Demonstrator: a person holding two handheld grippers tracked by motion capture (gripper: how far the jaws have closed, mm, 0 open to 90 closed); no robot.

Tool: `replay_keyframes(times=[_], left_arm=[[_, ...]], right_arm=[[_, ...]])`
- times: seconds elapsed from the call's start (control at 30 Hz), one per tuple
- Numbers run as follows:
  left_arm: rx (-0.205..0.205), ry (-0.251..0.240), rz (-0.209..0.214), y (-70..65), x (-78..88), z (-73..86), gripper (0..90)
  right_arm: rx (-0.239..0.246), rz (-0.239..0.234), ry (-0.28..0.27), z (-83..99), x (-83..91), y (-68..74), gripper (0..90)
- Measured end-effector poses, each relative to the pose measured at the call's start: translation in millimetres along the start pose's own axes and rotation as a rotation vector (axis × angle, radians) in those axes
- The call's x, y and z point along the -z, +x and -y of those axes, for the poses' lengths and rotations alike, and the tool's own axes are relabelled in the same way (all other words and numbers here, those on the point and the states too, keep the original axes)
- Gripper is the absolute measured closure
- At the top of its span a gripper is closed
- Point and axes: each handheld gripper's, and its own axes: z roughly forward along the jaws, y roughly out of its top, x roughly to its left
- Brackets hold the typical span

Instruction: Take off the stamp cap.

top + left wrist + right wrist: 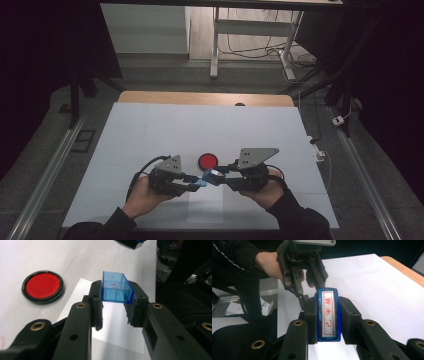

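Left tool (pixel 113 307) grips blue cap (pixel 115 288) at frame centre; right tool (pixel 327 315) clamps stamp body (pixel 328 315), its face up. Red ink pad (pixel 208 161) lies just above on worktop (pixel 150 130). Step: probably inking next; calls for turning face down onto pad.

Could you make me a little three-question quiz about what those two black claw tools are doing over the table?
1. True or false: the left gripper holds an open blue cap.
2. What does the right gripper clamp? A) a blue stamp with red characters B) a pen C) a coin
3. What round thing lies on the white table sheet beyond the grippers?

Key: 1 true. 2 A, the blue stamp. 3 the red ink pad in its black rim.
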Motion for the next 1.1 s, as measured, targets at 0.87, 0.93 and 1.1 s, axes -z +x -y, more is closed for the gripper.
replay_keyframes(times=[0.87,0.93,1.1], left_arm=[[0.127,-0.038,-0.119,-9.4,34.1,19.5,68.5],[0.137,-0.035,-0.136,-10.6,38.6,22.1,68.5],[0.165,-0.041,-0.18,-15.3,49.4,30.5,68.5]], right_arm=[[-0.068,0.04,0.009,4.4,0.5,-6.6,70.2],[-0.072,0.041,0.012,4.6,0.6,-6.6,70.2],[-0.073,0.045,0.016,4.5,0.6,-6.6,70.2]])
